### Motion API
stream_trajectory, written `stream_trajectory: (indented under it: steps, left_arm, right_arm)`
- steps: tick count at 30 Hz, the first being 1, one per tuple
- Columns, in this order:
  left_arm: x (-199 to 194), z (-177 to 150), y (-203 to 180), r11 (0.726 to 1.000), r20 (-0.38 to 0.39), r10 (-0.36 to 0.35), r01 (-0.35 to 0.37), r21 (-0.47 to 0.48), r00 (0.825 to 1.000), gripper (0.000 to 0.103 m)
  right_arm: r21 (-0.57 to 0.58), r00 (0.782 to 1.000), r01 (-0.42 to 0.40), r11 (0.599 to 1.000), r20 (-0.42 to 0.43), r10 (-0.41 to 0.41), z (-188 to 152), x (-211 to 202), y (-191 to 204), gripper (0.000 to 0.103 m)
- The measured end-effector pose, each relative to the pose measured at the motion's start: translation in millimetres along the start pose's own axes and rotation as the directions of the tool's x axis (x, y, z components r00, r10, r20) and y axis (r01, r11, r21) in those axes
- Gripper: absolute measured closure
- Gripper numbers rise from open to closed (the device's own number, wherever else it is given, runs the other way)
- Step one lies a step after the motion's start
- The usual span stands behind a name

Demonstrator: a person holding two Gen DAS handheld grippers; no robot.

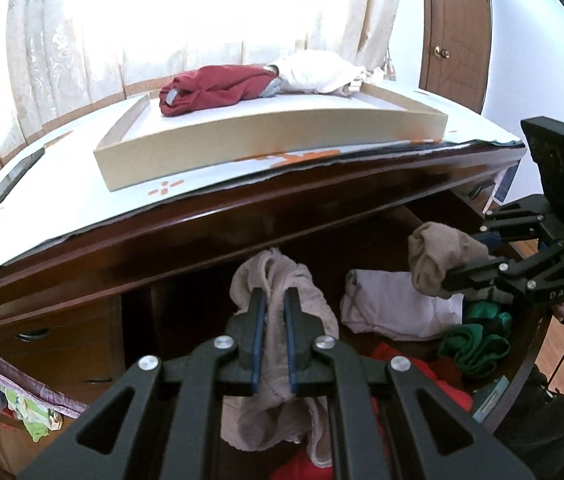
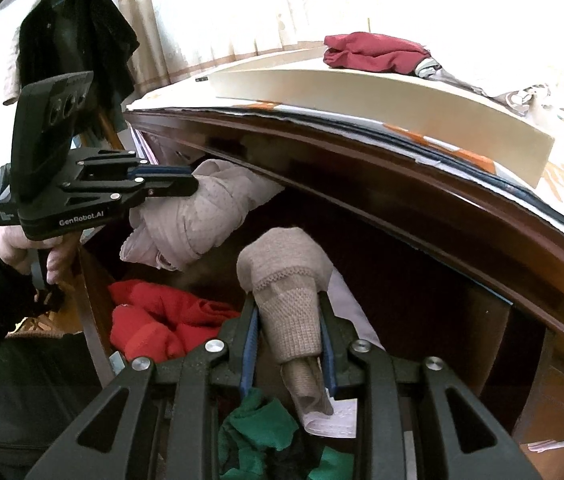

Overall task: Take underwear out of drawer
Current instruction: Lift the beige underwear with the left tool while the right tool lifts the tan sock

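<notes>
Clearly mid-lift on both sides. Left gripper [image 1: 274, 300] pinched nearly closed on a pale pinkish-grey piece of underwear [image 1: 282, 280], cloth bunched above the blue pads [image 1: 260, 344] and trailing below them, held just under the front edge of the dark wooden desk [image 1: 242, 216]. Right gripper [image 2: 288, 312] clamped at a narrow gap around a rolled tan knit piece [image 2: 288, 280], roll standing up between the jaws, loose end hanging out beneath. Both pieces above the open drawer [image 2: 94, 320], where red cloth [image 2: 150, 320], green cloth [image 2: 258, 428] and a pale lilac fold [image 1: 394, 308] remain in a heap. Best done by raising each load straight up and a little back towards the person before swinging forward, since the desk lip overhangs the drawer and looks likely to snag the pinkish piece, which sits closest beneath it. Worth keeping both grips firm and unchanged; the trailing tails could brush the red pile and drag something along, so lift high enough to clear them. Probable destination the shallow cardboard tray [image 1: 266, 152] on the desk top, already carrying a maroon garment [image 1: 214, 88] and a white one [image 1: 314, 72]; aim for its bare near part. Keep the two tools well apart during the swing, one load set down at a time.
</notes>
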State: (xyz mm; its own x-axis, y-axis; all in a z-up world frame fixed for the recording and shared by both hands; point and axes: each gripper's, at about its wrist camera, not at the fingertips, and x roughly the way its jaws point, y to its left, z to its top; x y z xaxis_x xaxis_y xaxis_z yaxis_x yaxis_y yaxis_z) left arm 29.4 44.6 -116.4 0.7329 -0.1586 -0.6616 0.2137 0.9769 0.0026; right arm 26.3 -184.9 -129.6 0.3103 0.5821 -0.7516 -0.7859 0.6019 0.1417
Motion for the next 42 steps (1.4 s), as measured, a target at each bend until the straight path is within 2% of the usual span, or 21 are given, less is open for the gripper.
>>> stream_trajectory:
  steps: [10,16,19,22,25,28,31,33,34,36,38,41,42]
  left_arm:
    - [-8.6,-2.4,3.8,1.000,0.054,0.006,-0.005,-0.019,0.999,0.100]
    - [-17.7,-4.6,5.0,1.000,0.108,0.007,-0.005,-0.025,0.994,0.102]
    - [-14.3,-3.5,4.5,1.000,0.087,0.008,-0.006,-0.025,0.996,0.102]
    - [-9.0,-2.0,3.4,1.000,0.050,-0.016,0.016,-0.015,0.999,0.102]
    - [2.5,-0.6,2.4,1.000,-0.026,-0.022,0.022,-0.013,0.999,0.100]
    - [11.8,-0.7,0.2,1.000,-0.091,-0.029,0.028,-0.008,0.995,0.088]
    - [18.4,-0.7,-1.0,1.000,-0.137,-0.021,0.020,-0.007,0.990,0.068]
    - [27.9,-1.1,-2.9,0.999,-0.202,-0.038,0.039,-0.002,0.979,0.050]
    - [32.5,-1.4,-4.0,0.999,-0.231,-0.046,0.048,0.001,0.972,0.048]
    - [42.3,-2.3,-4.7,0.999,-0.286,-0.049,0.052,0.002,0.957,0.047]
    - [56.7,-4.6,-4.7,0.999,-0.366,-0.045,0.046,-0.006,0.929,0.047]
    - [65.2,-6.5,-5.6,0.999,-0.408,-0.032,0.033,-0.004,0.912,0.048]
    - [68.0,-7.9,-6.5,0.999,-0.423,-0.034,0.036,-0.004,0.906,0.056]
  right_arm:
    - [0.042,0.999,-0.026,0.999,0.045,0.025,0.2,-7.9,-6.0,0.075]
    - [0.035,0.998,-0.013,0.999,0.064,0.010,-0.5,-11.1,-4.3,0.075]
    - [0.036,0.998,-0.010,0.999,0.069,0.007,-0.8,-11.8,-4.3,0.075]
    - [0.035,0.998,-0.012,0.999,0.061,0.009,-0.1,-10.5,-4.2,0.075]
    - [0.033,0.998,-0.013,0.999,0.059,0.011,0.4,-9.8,-4.3,0.075]
    - [0.039,0.998,-0.018,0.999,0.064,0.016,0.9,-10.8,-5.4,0.075]
    - [0.046,0.998,-0.023,0.999,0.065,0.020,1.3,-10.3,-7.2,0.075]
    - [0.048,0.997,-0.026,0.999,0.068,0.022,1.1,-10.6,-7.7,0.075]
    - [0.048,0.997,-0.026,0.998,0.069,0.023,0.4,-10.9,-7.6,0.075]
    - [0.049,0.997,-0.028,0.998,0.073,0.024,-0.2,-11.6,-7.5,0.075]
    - [0.050,0.997,-0.029,0.998,0.074,0.025,-0.5,-11.7,-7.4,0.075]
    - [0.051,0.997,-0.030,0.998,0.079,0.026,-0.8,-12.6,-7.9,0.075]
    - [0.053,0.996,-0.031,0.998,0.082,0.026,-1.3,-13.3,-8.1,0.075]
